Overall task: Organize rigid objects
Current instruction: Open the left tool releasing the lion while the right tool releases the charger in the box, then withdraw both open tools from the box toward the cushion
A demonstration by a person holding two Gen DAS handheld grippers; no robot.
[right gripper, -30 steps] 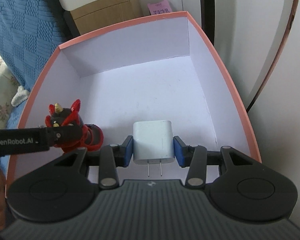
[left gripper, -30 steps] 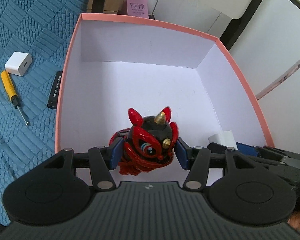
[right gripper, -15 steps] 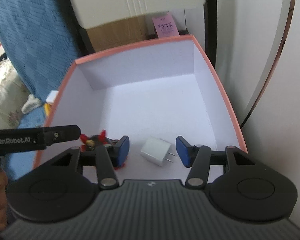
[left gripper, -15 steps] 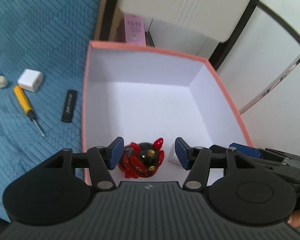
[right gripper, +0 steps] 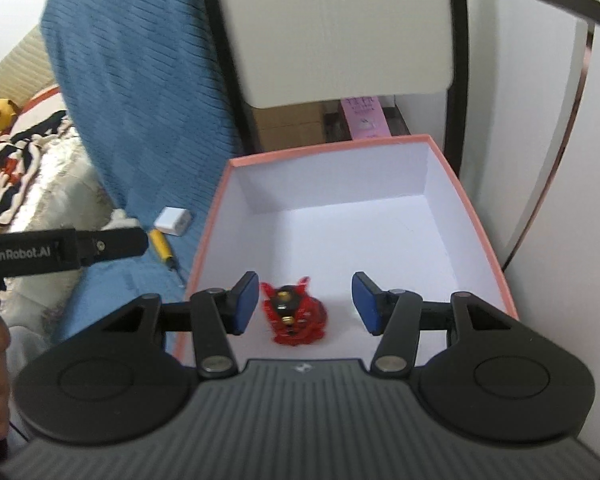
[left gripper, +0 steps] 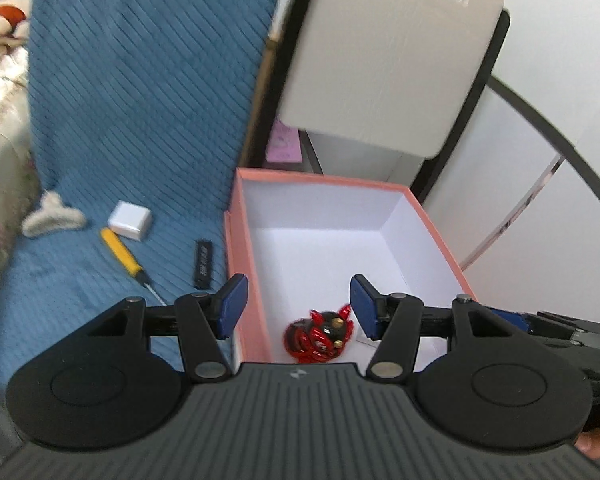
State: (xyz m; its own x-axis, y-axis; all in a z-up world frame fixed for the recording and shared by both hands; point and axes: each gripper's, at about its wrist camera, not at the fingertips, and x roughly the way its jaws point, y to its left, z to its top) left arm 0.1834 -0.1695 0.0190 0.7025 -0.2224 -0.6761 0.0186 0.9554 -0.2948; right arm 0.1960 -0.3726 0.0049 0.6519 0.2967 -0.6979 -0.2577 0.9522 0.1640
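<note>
So both my claws are empty, hovering above the pink box (left gripper: 252, 272). My left gripper (left gripper: 296, 306) has its jaws apart with nothing between the pads, and my right gripper (right gripper: 306, 303) is the same. The red lion-dance toy (right gripper: 294, 314) lies on the box's white floor near its front wall. Left of the box, on the blue blanket (left gripper: 140, 120), are a white charger cube (left gripper: 130, 220), a yellow screwdriver (left gripper: 126, 256) and a small black stick (left gripper: 203, 264).

In the left wrist view, the white charger (left gripper: 367, 339) in the pink box (left gripper: 236, 248) is mostly hidden behind the gripper's right finger, at four o'clock of the red figurine (left gripper: 320, 334). The black stick's (left gripper: 203, 259) print is unreadable.
</note>
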